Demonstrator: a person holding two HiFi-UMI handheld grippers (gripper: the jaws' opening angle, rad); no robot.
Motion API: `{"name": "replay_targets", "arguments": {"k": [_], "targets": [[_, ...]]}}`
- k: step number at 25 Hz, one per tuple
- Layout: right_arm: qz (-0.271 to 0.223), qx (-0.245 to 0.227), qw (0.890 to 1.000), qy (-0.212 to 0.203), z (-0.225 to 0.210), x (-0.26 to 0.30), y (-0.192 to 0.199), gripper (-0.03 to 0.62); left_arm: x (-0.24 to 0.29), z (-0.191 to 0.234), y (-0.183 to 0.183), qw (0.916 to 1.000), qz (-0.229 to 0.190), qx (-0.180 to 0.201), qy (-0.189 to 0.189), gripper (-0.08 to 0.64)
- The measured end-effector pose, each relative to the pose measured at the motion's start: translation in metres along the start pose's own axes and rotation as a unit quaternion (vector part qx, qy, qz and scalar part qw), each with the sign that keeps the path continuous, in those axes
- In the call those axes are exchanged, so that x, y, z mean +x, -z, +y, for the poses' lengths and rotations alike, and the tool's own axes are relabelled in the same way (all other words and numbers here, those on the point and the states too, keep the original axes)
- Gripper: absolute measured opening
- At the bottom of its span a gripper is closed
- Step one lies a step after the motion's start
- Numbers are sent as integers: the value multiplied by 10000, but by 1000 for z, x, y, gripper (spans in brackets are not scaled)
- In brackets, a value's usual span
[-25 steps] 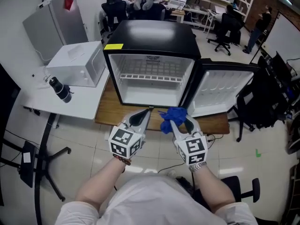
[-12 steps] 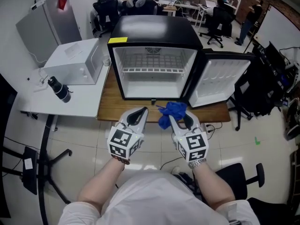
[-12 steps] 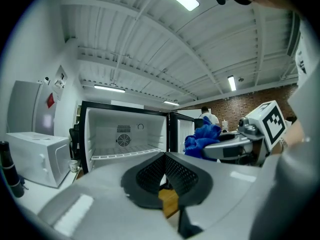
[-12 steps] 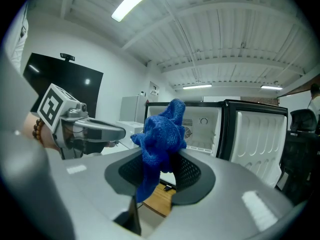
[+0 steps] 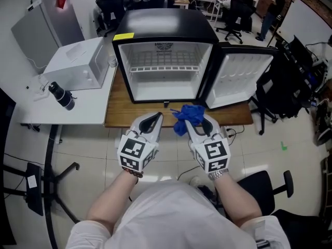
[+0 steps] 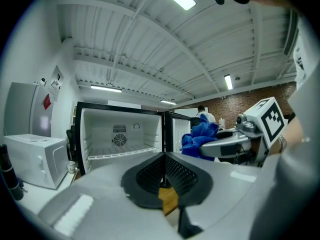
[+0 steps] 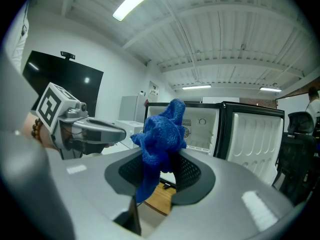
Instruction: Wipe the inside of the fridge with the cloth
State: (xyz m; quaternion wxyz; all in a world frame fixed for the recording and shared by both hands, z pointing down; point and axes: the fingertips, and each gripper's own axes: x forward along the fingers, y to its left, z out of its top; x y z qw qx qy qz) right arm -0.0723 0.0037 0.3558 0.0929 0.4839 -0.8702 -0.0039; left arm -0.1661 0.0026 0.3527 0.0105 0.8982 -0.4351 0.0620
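With the right gripper (image 5: 199,122) fingers part-closed on one bunched fold of the cloth (image 5: 188,114), held before the open fridge (image 5: 163,30), and the left gripper (image 5: 154,120) fingers together and empty, drag across the wire shelf (image 5: 163,68) could have snagged the cloth and pulled it free.

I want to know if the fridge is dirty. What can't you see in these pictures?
- Dirt inside the fridge, head view: too small to tell.
- Fridge floor, left gripper view: the left gripper's body covers most of it.
- Yellow label on the fridge top, head view: print too small.
- Blue cloth's pinched middle, right gripper view: hidden between the right gripper's jaws.
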Motion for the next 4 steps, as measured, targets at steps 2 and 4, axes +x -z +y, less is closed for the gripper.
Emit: {"name": "replay_targets", "arguments": {"k": [2, 4], "targets": [[14, 14, 10000, 1, 0, -2, 2, 135, -1, -3, 2, 10000, 39, 14, 13, 0], [31, 26, 10000, -2, 0, -4, 4, 135, -1, -6, 6, 10000, 83, 16, 23, 0]]}}
